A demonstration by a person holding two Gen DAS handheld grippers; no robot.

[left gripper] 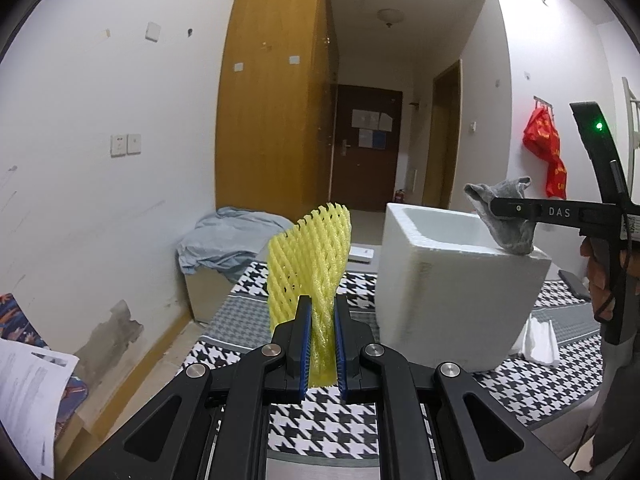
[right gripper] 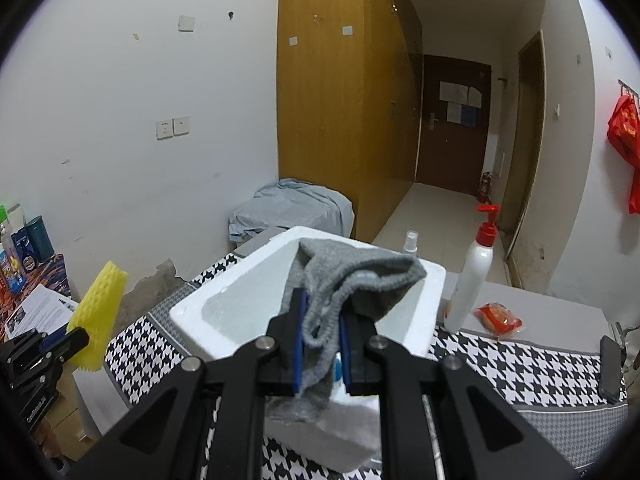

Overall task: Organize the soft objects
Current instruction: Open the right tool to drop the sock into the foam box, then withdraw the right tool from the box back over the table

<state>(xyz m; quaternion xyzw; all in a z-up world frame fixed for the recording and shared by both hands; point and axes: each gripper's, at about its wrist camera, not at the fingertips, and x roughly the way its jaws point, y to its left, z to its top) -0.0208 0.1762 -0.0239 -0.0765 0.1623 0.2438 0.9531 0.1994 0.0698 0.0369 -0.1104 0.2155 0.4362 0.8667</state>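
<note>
My left gripper [left gripper: 322, 304] is shut on a yellow foam net sleeve [left gripper: 310, 256] and holds it upright above the houndstooth cloth, left of a white foam box [left gripper: 448, 300]. My right gripper [right gripper: 324, 300] is shut on a grey sock [right gripper: 352, 276] and holds it over the near rim of the white foam box [right gripper: 224, 308]. In the left wrist view the right gripper [left gripper: 496, 206] and the sock [left gripper: 500, 220] hang over the box's right rim. In the right wrist view the left gripper [right gripper: 70, 336] with the yellow sleeve [right gripper: 100, 304] is at the left.
A houndstooth cloth [right gripper: 500, 364] covers the table. A white pump bottle [right gripper: 472, 276], a small spray bottle [right gripper: 411, 242], a red packet [right gripper: 498, 318] and a black phone [right gripper: 610, 368] lie right of the box. Papers [left gripper: 28, 392] lie left. A bedding pile [left gripper: 228, 240] sits behind.
</note>
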